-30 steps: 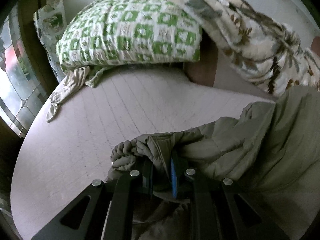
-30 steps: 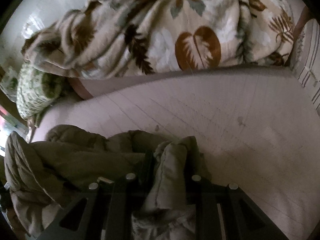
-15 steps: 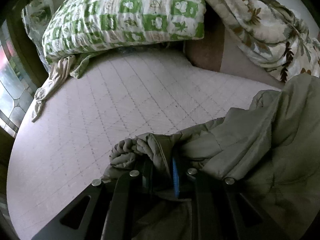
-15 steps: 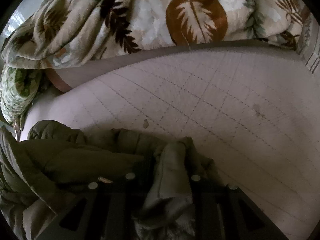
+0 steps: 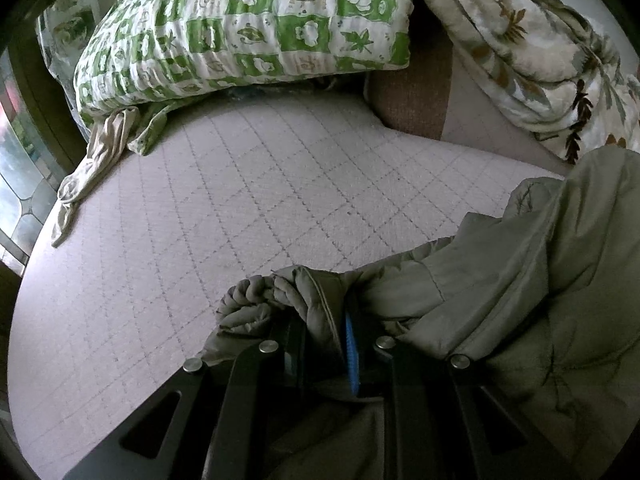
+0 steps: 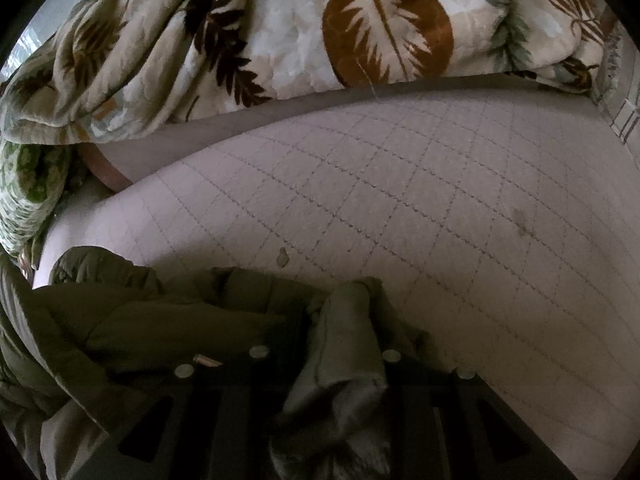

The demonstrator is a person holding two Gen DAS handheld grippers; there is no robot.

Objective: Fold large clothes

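An olive-green padded jacket (image 5: 520,280) lies bunched on the pale quilted bed (image 5: 260,208). In the left wrist view my left gripper (image 5: 324,320) is shut on a thick fold of it, with a ribbed cuff (image 5: 248,300) sticking out to the left of the fingers. The right wrist view shows the same jacket (image 6: 160,320) spreading to the left and my right gripper (image 6: 344,320) shut on another fold, low over the bed (image 6: 440,208). Both grippers' fingertips are buried in the cloth.
A green-and-white checked pillow (image 5: 248,32) lies at the head of the bed with a beige stocking (image 5: 92,168) beside it. A leaf-patterned blanket (image 6: 300,28) is heaped along the far side. A window (image 5: 16,168) stands at the left.
Both grippers have sunk toward the bed with the jacket still in them. The pillow and the blanket now sit higher in the views, and the jacket lies lower on the bed.
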